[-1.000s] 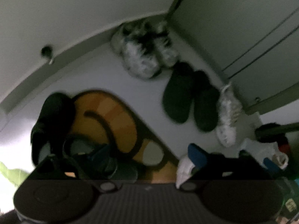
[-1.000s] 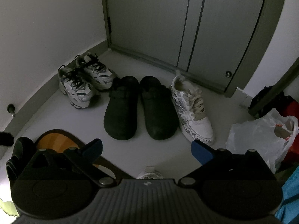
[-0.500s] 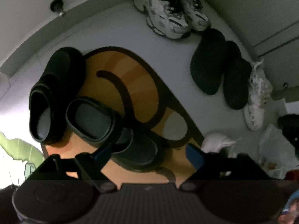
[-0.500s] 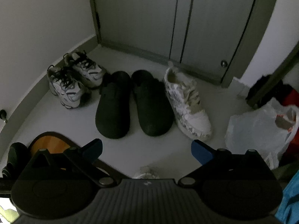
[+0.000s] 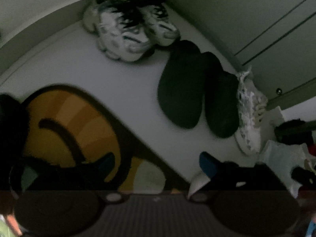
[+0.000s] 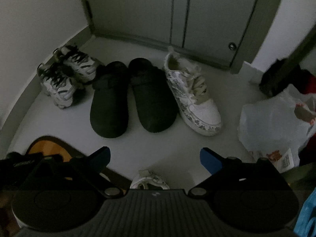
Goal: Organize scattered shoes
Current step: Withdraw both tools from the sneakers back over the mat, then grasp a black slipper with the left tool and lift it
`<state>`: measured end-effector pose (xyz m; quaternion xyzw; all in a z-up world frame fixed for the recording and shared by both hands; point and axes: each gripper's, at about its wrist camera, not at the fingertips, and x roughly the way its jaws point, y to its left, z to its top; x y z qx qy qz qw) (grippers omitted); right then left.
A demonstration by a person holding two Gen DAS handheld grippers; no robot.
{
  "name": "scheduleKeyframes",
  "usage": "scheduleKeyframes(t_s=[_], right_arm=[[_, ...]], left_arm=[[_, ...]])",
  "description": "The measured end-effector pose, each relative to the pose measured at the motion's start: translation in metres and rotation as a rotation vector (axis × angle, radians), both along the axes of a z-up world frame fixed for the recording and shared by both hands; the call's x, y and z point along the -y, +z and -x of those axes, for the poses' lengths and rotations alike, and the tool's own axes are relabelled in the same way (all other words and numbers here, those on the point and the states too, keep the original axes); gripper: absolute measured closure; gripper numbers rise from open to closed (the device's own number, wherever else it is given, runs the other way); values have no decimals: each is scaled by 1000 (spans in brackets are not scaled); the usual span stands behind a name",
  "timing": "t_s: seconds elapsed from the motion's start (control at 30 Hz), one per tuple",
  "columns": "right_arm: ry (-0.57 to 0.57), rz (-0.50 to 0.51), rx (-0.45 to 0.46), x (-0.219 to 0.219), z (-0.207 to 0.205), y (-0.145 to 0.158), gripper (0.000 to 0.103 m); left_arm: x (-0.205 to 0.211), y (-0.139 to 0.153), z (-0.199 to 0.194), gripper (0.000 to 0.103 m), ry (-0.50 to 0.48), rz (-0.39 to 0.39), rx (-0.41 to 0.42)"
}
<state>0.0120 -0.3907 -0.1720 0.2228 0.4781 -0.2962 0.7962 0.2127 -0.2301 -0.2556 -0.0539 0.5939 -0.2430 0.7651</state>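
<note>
Both claws hang wide open and hold nothing: the right claw (image 6: 155, 155) above bare floor (image 6: 158, 144), the left claw (image 5: 157, 163) over the edge of an orange mat (image 5: 65, 122). Along the closet doors (image 6: 177, 13) stand a pair of laced sneakers (image 6: 67, 77), two black slippers (image 6: 132, 96) and one white patterned sneaker (image 6: 192, 96). Its likely mate (image 6: 149, 181) lies just beneath the right claw, half hidden by the claw body. The risk, as I judge it, is grabbing blindly at that hidden shoe and pinching only laces, or nudging the plastic bag (image 6: 274, 122) nearby.

Bare floor (image 6: 154, 146) lies between black slippers (image 6: 132, 96) and mat (image 6: 49, 148); plastic bag (image 6: 276, 122) crowds right
</note>
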Motion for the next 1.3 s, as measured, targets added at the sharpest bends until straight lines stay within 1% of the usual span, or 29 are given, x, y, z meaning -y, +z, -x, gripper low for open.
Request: scheduleKeyframes(t_s=[0.03,0.1,0.13,0.2,0.23,0.27,0.3,0.33,0.37,0.47,0.53,0.57,0.6,0.63,0.73,0.8,0.83,0.87,0.9,0.97,1.03,1.1,1.2,1.3], right_arm=[[-22,21,-18,2,0,3,3],[-46,77,-37,3,-1,2,3],[-33,86,-46,2,-2,-2,3],[-6,93,-62,1,-5,-9,3],[22,83,-77,-2,-6,-20,3],[30,74,-77,-3,-7,-24,3],[41,65,-73,-4,-8,-28,3],[80,51,-50,-6,-11,-34,3],[129,60,-30,-10,-14,-39,3],[211,105,-39,-14,-21,-52,3],[240,103,16,-8,-22,-60,3],[253,103,42,-6,-23,-65,3],[255,101,40,-5,-22,-67,3],[255,110,23,-5,-20,-70,3],[253,134,-27,-3,-15,-79,3],[284,151,-46,-7,-13,-81,3],[297,164,-51,-8,-12,-82,3],[304,178,-54,-8,-13,-83,3],[309,192,-57,-8,-13,-83,3],[289,231,-53,-4,-13,-83,3],[277,237,-48,0,-15,-85,3],[271,234,-49,3,-17,-87,3],[268,213,-59,1,-19,-89,3],[329,209,-67,-10,-24,-91,3]], left_arm=[[7,-3,-9,5,19,11,8],[24,-10,-22,5,6,32,16],[32,-14,-29,5,-1,42,20],[46,-18,-35,5,-47,24,48],[62,-24,-41,5,-91,-2,80],[70,-27,-43,5,-117,-8,97],[78,-31,-45,5,-143,-15,114],[86,-35,-47,5,-170,-21,131],[94,-38,-48,5,-187,-34,149],[110,-49,-55,5,-220,-29,170],[121,-56,-64,4,-238,-26,167],[126,-60,-69,4,-238,-25,160],[128,-62,-71,4,-237,-22,156],[135,-68,-77,3,-242,-18,150],[148,-80,-88,3,-235,-48,168],[150,-88,-94,3,-206,-37,148],[149,-93,-99,1,-166,-17,117],[148,-95,-100,0,-150,-5,121],[149,-95,-100,0,-151,-5,131],[155,-97,-100,0,-187,-27,174],[160,-100,-100,0,-206,-52,195],[160,-101,-101,0,-197,-45,195],[164,-100,-104,0,-199,-60,184],[166,-101,-109,0,-198,-67,159]])
